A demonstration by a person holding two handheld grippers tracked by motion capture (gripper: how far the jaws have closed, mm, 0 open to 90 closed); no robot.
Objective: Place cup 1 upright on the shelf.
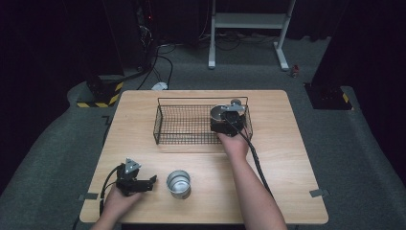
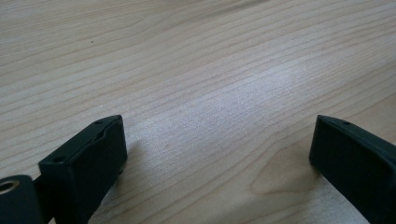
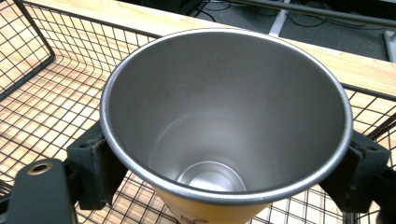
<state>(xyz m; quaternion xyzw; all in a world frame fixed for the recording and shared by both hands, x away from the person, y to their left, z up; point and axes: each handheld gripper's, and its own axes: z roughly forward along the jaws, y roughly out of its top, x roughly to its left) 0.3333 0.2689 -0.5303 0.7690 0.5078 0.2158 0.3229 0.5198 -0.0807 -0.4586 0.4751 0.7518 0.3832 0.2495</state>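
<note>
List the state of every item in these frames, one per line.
Left claw: open, nothing between its jaws, low over the table.
Right claw: shut on the held cup, over the basket.
Held cup: upright, nothing inside.
Second cup: upright on the table, untouched.
Basket: on the table.

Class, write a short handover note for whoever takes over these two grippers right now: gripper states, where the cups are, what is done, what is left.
Right gripper: shut on a steel cup with a yellowish outside, held over the black wire basket, right end.
Left gripper: open, nothing between its jaws, low over the light wooden table.
Second steel cup: upright on the table, near edge, beside the left gripper.
Done: first cup brought to the basket.
Left: probably release it, then fetch the second.
</note>
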